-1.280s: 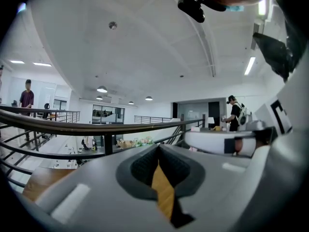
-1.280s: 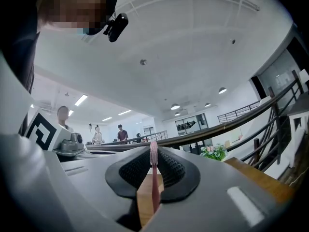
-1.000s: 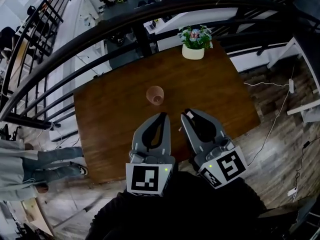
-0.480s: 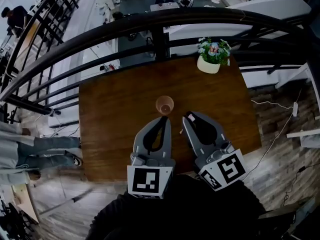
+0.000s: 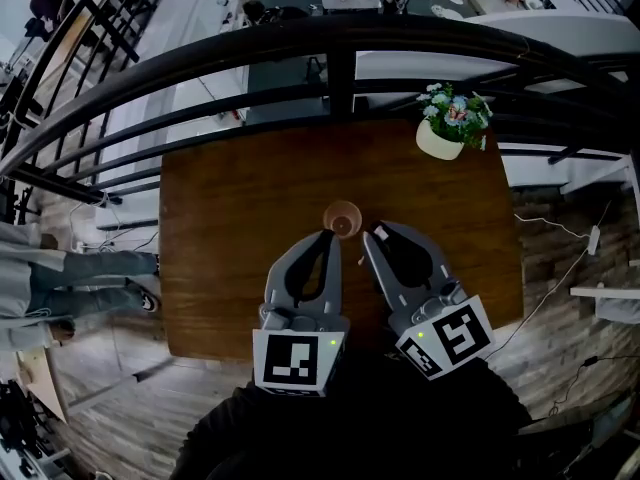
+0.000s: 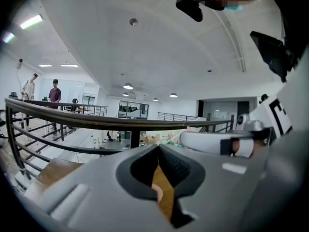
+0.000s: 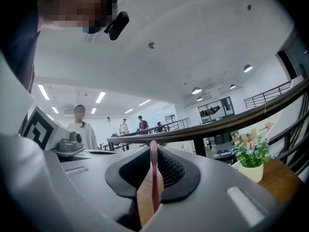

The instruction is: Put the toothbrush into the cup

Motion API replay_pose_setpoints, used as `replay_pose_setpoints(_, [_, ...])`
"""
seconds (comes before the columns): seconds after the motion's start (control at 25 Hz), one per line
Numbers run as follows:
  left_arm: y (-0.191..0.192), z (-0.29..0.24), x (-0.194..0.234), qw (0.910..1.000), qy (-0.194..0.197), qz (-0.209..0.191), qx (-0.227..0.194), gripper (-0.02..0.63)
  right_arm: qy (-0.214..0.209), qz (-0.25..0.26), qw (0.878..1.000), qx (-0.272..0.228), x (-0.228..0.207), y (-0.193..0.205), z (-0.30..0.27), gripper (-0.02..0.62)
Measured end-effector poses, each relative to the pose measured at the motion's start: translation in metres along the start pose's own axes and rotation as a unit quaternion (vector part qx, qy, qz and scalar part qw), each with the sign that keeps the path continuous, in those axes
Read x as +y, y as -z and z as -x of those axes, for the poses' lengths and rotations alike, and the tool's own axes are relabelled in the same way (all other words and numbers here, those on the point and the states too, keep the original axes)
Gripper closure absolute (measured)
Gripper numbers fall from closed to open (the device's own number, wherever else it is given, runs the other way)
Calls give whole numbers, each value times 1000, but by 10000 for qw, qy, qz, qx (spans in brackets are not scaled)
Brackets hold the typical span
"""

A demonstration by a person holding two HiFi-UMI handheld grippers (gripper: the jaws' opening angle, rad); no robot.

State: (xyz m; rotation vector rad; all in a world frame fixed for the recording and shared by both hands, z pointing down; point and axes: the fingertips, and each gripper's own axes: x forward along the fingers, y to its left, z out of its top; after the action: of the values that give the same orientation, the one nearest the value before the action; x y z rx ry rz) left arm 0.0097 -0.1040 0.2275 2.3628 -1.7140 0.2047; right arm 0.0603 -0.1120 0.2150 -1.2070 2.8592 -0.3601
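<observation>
A small tan cup (image 5: 342, 218) stands open side up near the middle of the brown wooden table (image 5: 225, 258). My left gripper (image 5: 329, 235) is shut with nothing in it, its tips just short of the cup's near rim. Between its jaws in the left gripper view (image 6: 158, 148) only table wood shows. My right gripper (image 5: 372, 235) sits just right of the cup, shut on a thin pink toothbrush (image 7: 154, 178). The toothbrush stands upright between the pads and reaches above the tips (image 7: 153, 146).
A white pot of flowers (image 5: 445, 133) stands at the table's far right corner, also in the right gripper view (image 7: 251, 166). A black curved railing (image 5: 300, 53) runs just behind the table. A person's legs (image 5: 70, 288) are at the left, and people stand far off.
Both grippers have moved forward over the table, side by side, and the cup now lies right at their tips. The toothbrush stays in the right gripper.
</observation>
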Motion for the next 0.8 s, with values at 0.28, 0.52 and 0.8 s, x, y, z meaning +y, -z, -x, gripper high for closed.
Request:
replay_pose_setpoints(0.28, [15, -24, 30, 9991, -206, 220, 289, 597, -232, -122, 9991, 324, -6, 19, -40, 549])
replay_pose_setpoints(0.52, [41, -50, 42, 9963, -273, 403, 710, 597, -268, -423, 9963, 694, -27, 51, -61, 549])
replay_pose_setpoints(0.8, [63, -66, 50, 9929, -309, 524, 1025, 597, -321, -635, 9934, 896, -37, 74, -73, 549])
